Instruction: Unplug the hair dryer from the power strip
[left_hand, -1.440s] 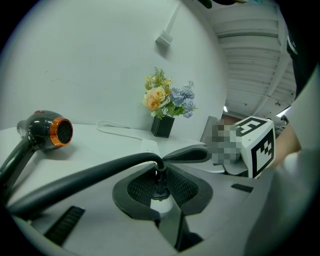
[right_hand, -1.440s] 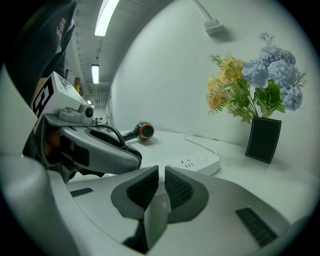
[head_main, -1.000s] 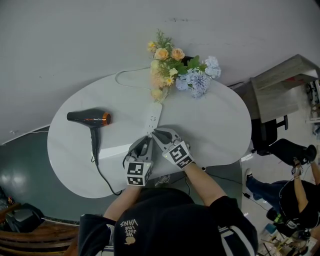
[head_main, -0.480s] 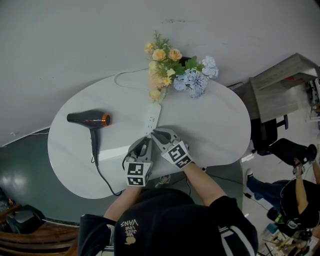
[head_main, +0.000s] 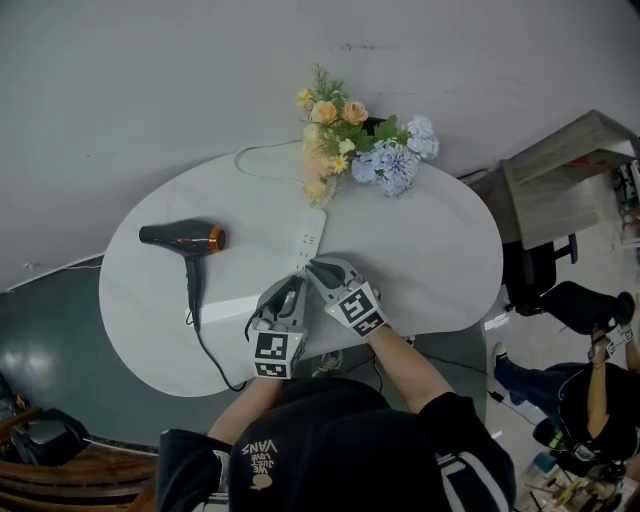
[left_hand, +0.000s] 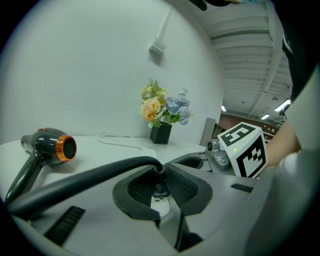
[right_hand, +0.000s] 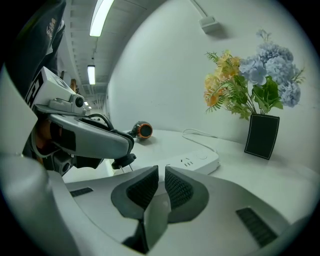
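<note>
The left gripper (left_hand: 161, 176) had its jaws closed tightly on the black plug (right_hand: 123, 161) of the dark grey hair dryer with the orange ring (head_main: 185, 238). The ribbed pads pressed on the plug from both sides, and only its width kept them apart. The thick black cord (left_hand: 85, 179) came out of the jaws at the top and bent to the left. In the right gripper view the plug hung a little above the white oval worktop (head_main: 420, 250). Its two metal pins were bare and were apart from the long white power strip (right_hand: 192, 162).

The right gripper (right_hand: 161, 175) had its jaws almost pressed together. Only a narrow slit remained between the pads, and nothing was pinched in it. In the head view its tips were at the near end of the power strip, just beside the left gripper.

The hair dryer lay on its side at the left part of the worktop, well apart from both grippers.
</note>
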